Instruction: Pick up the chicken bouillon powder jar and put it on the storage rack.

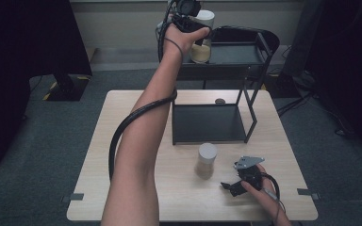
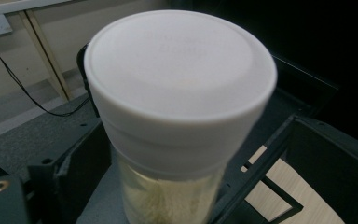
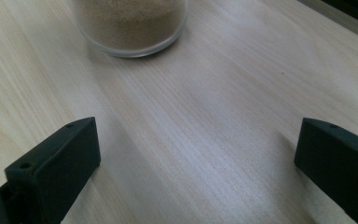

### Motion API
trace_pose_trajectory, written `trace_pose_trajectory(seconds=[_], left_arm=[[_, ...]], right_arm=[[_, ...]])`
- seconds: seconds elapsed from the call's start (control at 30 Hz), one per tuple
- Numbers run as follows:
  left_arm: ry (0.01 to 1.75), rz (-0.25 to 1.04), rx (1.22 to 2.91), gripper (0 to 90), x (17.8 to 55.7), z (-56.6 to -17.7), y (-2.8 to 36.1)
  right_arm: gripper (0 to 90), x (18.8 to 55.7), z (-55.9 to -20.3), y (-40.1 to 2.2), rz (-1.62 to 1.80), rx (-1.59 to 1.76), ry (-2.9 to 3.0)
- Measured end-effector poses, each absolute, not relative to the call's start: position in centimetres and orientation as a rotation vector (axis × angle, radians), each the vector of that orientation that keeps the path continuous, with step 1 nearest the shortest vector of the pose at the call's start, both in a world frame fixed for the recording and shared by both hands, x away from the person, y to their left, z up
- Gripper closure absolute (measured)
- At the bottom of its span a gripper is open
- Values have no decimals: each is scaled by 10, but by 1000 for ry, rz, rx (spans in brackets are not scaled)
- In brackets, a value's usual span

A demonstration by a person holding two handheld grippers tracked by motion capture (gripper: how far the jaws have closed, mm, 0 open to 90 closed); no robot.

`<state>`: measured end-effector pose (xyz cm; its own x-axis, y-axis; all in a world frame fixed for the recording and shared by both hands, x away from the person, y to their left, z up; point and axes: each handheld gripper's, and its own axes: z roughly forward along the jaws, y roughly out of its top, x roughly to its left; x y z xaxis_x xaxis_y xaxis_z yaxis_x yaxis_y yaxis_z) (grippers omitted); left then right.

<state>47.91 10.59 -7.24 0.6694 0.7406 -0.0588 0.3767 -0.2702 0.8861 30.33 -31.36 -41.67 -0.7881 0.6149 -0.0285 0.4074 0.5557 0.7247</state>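
At twelve o'clock in the high view, the left gripper (image 1: 195, 29) reaches over the far black shelf (image 1: 235, 52), right against the tall jar (image 1: 202, 40) of pale grains that stands on it. Its own camera looks down on the jar's white lid (image 2: 177, 70) from close above, with the glass body at six o'clock below it. Whether the pads touch the glass cannot be told, nor how wide the jaws stand. Nearer, a second, shorter jar (image 1: 207, 160) of brown powder stands on the wooden table (image 1: 136, 197), in front of the low black tray (image 1: 207, 123). At five o'clock, the right gripper (image 1: 233, 186) rests near the table's front edge. Its jaws are spread wide with nothing between them, and the short jar sits at eleven o'clock, just beyond them.
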Motion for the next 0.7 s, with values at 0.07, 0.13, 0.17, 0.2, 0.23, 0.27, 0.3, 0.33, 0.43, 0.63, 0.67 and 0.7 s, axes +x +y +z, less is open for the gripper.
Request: trace_pose_trajectory(seconds=[0.07, 0.13, 0.17, 0.2, 0.23, 0.27, 0.3, 0.33, 0.43, 0.63, 0.67, 0.7], left_arm=[[874, 455, 1887, 32, 477, -75, 106], [875, 456, 1882, 13, 473, -77, 107], [878, 454, 1877, 8, 472, -78, 107], [879, 451, 1871, 1, 470, -79, 108], [878, 450, 1873, 2, 468, -79, 109], [875, 454, 1871, 2, 466, -79, 109], [871, 456, 1871, 2, 464, -79, 110], [865, 456, 1866, 2, 462, -80, 112], [847, 433, 1872, 2, 458, -82, 117], [819, 401, 1865, 10, 452, -89, 125], [817, 392, 1866, 10, 452, -91, 126], [816, 388, 1867, 10, 451, -92, 127]], right_arm=[[0, 303, -417, -314, 1064, 848, 2514], [0, 303, -417, -314, 1064, 848, 2515], [0, 303, -417, -314, 1064, 848, 2515], [0, 303, -417, -314, 1064, 848, 2515], [0, 303, -417, -314, 1064, 848, 2515], [0, 303, -417, -314, 1064, 848, 2514], [0, 303, -417, -314, 1064, 848, 2514], [0, 303, -417, -314, 1064, 848, 2514], [0, 303, -417, -314, 1064, 847, 2514], [0, 303, -417, -314, 1064, 847, 2515], [0, 303, -417, -314, 1064, 847, 2515], [0, 303, -417, -314, 1064, 847, 2515]])
